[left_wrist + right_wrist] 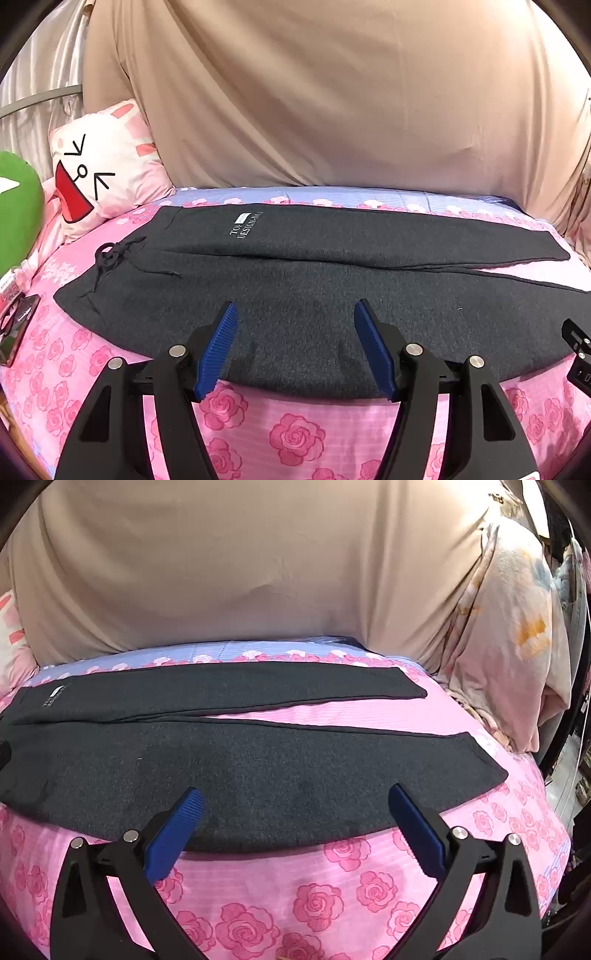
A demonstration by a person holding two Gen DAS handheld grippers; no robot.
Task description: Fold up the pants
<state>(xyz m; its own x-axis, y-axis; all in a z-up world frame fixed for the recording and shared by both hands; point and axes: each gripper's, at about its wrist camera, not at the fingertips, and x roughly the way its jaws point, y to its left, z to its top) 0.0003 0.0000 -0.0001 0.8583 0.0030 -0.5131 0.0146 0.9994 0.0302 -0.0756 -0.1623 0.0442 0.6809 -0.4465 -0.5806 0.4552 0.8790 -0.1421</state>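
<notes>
Dark grey pants lie flat across a pink rose-print bed, waist with a tied drawstring at the left, both legs running right. The legs' hems show in the right wrist view, spread slightly apart. My left gripper is open and empty, its blue pads over the near edge of the near leg by the waist end. My right gripper is open and empty over the near edge of the same leg, further toward the hem. I cannot tell whether either one touches the cloth.
A white and pink cartoon pillow and a green plush sit at the left end. A beige cloth-covered backdrop rises behind the bed. A pale floral blanket hangs at the right. Part of the other gripper shows at the right edge.
</notes>
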